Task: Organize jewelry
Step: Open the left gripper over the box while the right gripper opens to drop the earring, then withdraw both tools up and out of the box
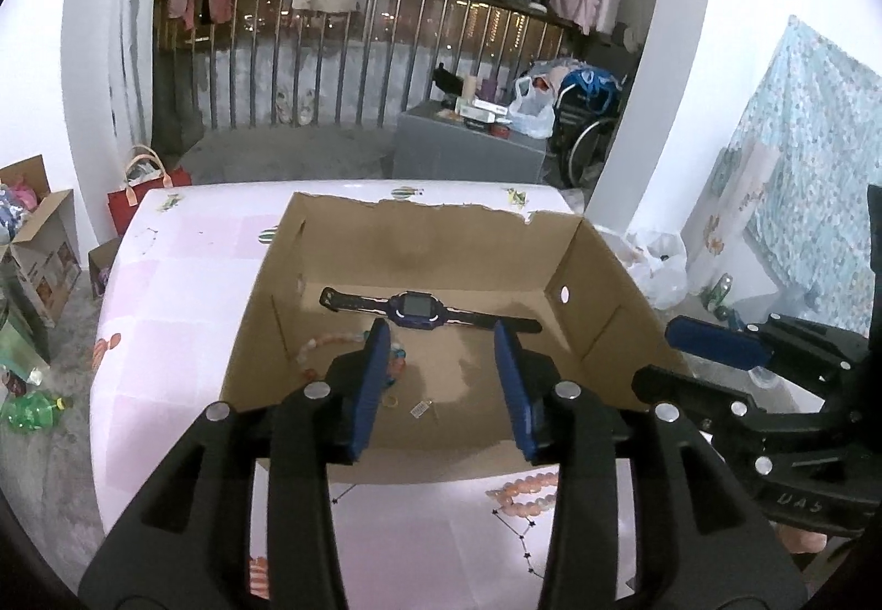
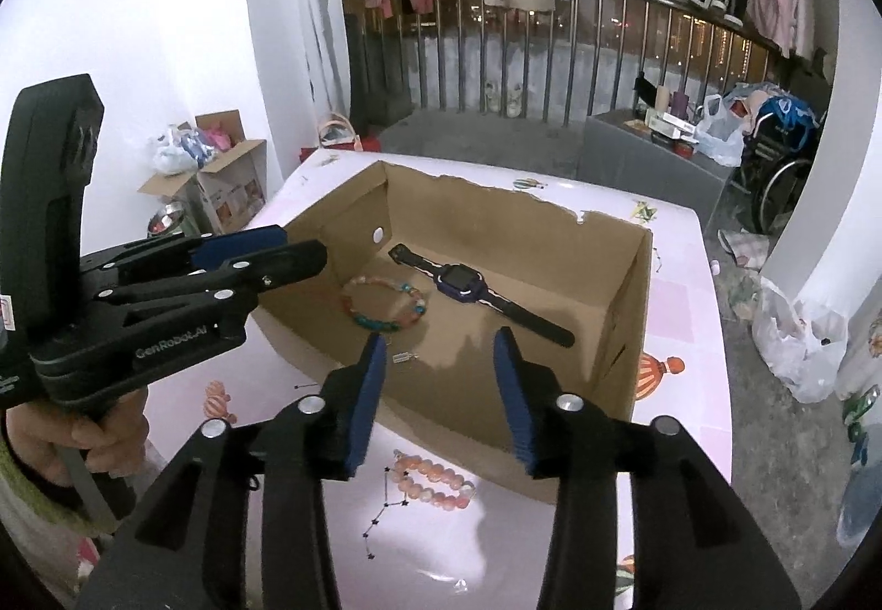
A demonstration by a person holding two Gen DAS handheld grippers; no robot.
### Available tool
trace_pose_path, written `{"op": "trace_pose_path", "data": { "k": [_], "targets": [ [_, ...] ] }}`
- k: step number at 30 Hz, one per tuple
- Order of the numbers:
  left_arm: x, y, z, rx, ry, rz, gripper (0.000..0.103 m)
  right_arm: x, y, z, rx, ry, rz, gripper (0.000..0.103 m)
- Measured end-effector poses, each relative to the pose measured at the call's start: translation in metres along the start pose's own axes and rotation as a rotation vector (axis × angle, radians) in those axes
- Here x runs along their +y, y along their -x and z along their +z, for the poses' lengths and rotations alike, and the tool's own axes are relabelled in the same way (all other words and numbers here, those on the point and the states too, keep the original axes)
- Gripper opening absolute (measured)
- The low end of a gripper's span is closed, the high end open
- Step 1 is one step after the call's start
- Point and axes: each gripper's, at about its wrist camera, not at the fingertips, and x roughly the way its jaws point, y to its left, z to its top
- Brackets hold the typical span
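Both our jaws released over the cardboard box (image 2: 623,312)

Our left gripper (image 1: 441,384) and right gripper (image 2: 438,389) hold nothing; the watch (image 2: 468,287) and beaded bracelet (image 2: 386,304) lie inside, a pink bracelet (image 2: 433,480) on the surface (image 2: 683,312).

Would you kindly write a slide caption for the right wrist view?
Open right gripper above a cardboard box holding a watch and multicoloured bead bracelet; pink bracelet outside on the table.

One watch (image 2: 462,286), two bead bracelets (image 2: 386,304) (image 2: 433,479) — one box (image 2: 628,334).
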Motion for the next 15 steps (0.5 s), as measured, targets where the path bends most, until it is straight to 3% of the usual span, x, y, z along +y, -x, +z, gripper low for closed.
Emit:
{"op": "trace_pose_path", "data": {
  "k": [15],
  "targets": [
    [-0.009,0.039,-0.022,-0.028,0.004,0.002,0.052,0.013,0.019,-0.018,-0.001,-0.013,-0.007,0.059]
  ]
}}
